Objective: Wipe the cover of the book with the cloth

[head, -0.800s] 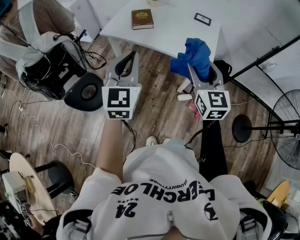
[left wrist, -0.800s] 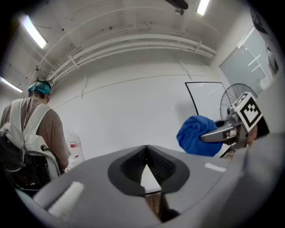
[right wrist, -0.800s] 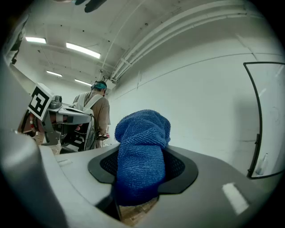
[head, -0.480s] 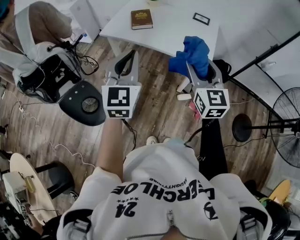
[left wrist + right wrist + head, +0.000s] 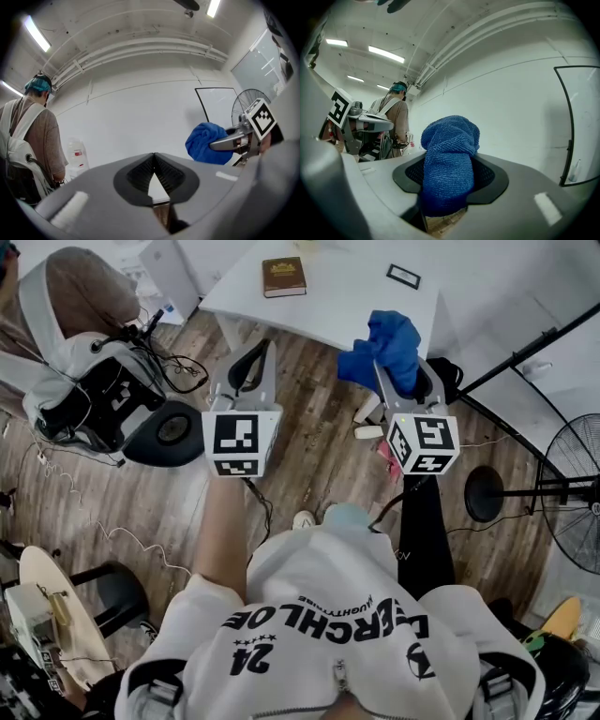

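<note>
A brown book [image 5: 283,277] with a gold emblem lies on the white table [image 5: 347,296] near its left corner. A bunched blue cloth [image 5: 387,351] hangs in my right gripper [image 5: 398,381], which is shut on it and held over the wooden floor just short of the table's near edge. The same cloth [image 5: 450,159] fills the jaws in the right gripper view. My left gripper [image 5: 251,367] hovers over the floor to the left, its tips together with nothing between them. The left gripper view shows the blue cloth [image 5: 206,143] off to the right.
A small black-framed card [image 5: 404,277] lies on the table right of the book. A person with a backpack [image 5: 89,381] stands at the left by a black stool [image 5: 169,427]. A fan [image 5: 572,493] and a stand base [image 5: 483,495] are at the right.
Both grippers have stayed almost where they were. The person at the left has shifted, and the black stool has moved a little.
</note>
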A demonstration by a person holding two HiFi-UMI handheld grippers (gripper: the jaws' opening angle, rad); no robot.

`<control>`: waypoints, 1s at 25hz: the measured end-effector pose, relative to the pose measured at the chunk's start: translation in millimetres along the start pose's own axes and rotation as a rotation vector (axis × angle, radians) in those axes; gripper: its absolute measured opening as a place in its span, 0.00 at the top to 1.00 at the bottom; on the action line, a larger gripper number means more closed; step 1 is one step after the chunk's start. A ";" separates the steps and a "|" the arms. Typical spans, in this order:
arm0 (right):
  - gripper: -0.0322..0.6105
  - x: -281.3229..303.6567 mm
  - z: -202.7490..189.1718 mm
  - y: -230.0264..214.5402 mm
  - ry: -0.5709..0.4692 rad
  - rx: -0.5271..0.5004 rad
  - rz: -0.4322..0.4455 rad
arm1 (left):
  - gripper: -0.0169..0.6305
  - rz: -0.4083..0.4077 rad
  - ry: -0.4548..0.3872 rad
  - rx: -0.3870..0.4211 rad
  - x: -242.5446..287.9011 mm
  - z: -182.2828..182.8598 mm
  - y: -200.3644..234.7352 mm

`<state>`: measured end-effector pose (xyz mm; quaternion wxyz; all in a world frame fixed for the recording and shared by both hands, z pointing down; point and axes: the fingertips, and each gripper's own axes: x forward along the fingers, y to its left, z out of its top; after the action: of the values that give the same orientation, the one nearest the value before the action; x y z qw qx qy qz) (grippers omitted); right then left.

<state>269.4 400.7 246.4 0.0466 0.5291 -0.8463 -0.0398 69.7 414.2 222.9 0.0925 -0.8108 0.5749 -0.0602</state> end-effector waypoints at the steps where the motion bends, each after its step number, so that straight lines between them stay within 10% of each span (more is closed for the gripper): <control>1: 0.62 0.7 -0.7 0.0 0.002 0.005 -0.001 | 0.89 -0.001 0.001 -0.001 0.0 -0.5 -0.4; 25: 0.62 180.8 -18.8 -100.1 -0.011 0.034 0.117 | 0.89 0.083 0.048 0.007 184.0 -24.0 33.6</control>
<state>282.2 194.1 260.1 0.0349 0.4791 -0.8767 -0.0256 94.9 227.9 237.4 0.0840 -0.7843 0.6097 -0.0779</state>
